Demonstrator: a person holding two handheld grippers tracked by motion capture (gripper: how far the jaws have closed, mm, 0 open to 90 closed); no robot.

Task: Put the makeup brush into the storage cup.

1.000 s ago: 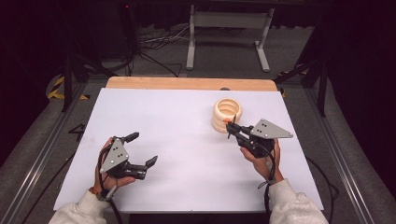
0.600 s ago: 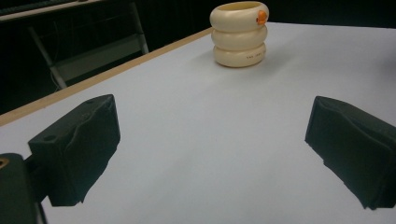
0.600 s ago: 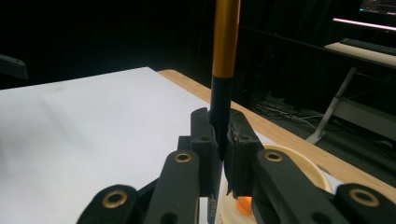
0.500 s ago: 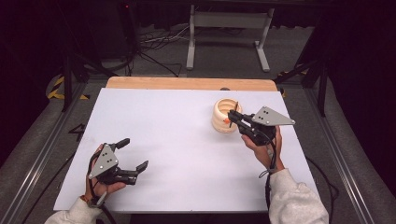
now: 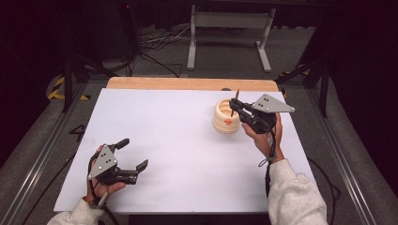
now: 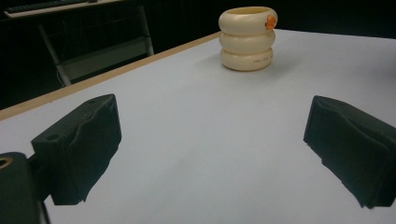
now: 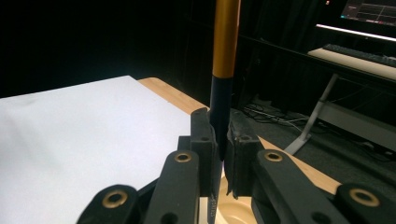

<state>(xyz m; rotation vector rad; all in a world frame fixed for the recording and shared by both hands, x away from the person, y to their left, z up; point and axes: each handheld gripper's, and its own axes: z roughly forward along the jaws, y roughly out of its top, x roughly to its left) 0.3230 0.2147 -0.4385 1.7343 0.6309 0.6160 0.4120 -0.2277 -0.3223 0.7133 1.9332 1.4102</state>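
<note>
A cream holder [image 5: 225,120] made of three stacked rings, with an orange spot on its side, stands on the white table [image 5: 178,136] at the right. My right gripper [image 5: 233,108] hangs over its rim, shut on a thin gold and black pen [image 5: 235,100] that stands upright. In the right gripper view the pen [image 7: 224,56] rises from between the closed pads of the right gripper [image 7: 219,135], with the holder's mouth [image 7: 233,205] just below. My left gripper [image 5: 133,153] rests near the front left, open and empty. The left gripper [image 6: 210,149] faces the holder [image 6: 247,39] far ahead.
A wooden strip [image 5: 187,83] borders the table's far edge. Beyond it stand a metal frame [image 5: 230,28] and loose cables [image 5: 155,47] on the floor. Metal rails [image 5: 42,154] run along both sides. A keyboard [image 7: 355,53] sits on a desk behind.
My right gripper has risen and moved farther away with the pen, from beside the holder to over its rim. The left hand has drawn slightly back toward the near left.
</note>
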